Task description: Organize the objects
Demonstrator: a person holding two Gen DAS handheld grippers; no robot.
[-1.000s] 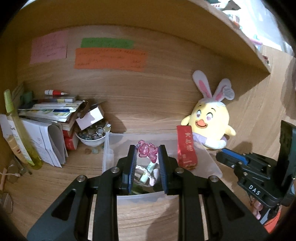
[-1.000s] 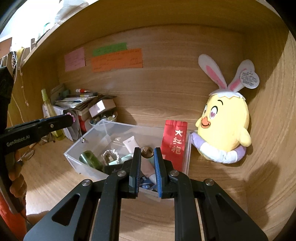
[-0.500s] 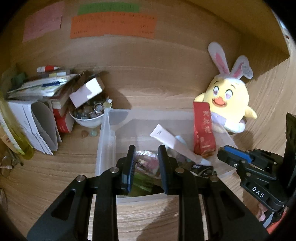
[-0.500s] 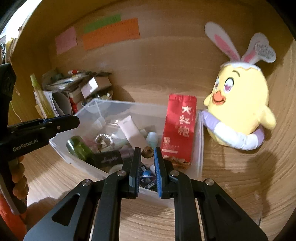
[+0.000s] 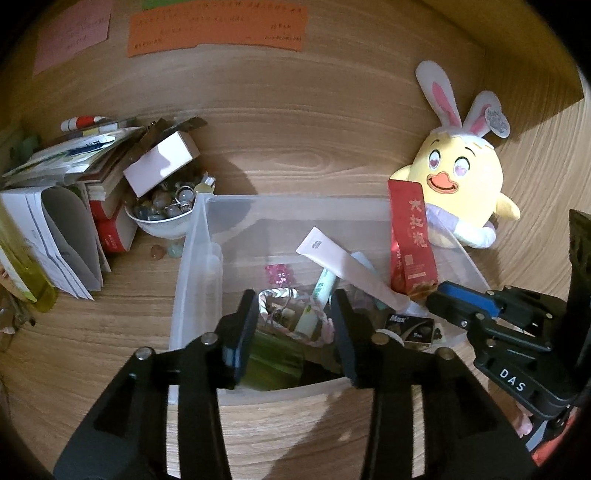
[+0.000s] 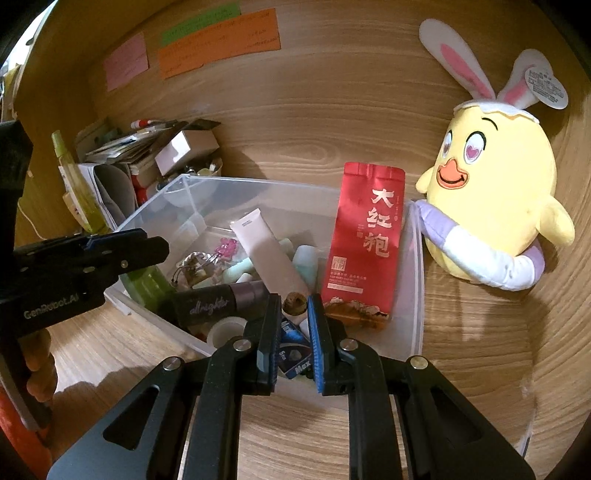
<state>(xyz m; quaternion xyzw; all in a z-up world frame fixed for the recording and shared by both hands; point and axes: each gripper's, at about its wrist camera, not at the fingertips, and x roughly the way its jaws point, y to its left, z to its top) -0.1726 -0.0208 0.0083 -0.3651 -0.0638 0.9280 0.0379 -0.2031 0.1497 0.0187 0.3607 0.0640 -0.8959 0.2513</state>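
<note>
Red pouch (image 6: 364, 243) (Chinese characters) stands in clear bin (image 6: 415, 280).

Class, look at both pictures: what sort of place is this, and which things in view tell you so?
Probably a wooden shelf nook or desk cubby in a home. Sticky notes are stuck on the wooden back wall, a stack of books and papers sits at one side, and a plush chick stands beside a clear bin of small toiletries.

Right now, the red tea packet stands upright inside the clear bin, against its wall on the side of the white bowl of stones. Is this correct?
Not quite. The red tea packet does stand upright inside the clear bin, but against the wall on the side of the yellow plush chick, not the bowl of stones, which sits beyond the opposite end. The right wrist view shows it.
</note>
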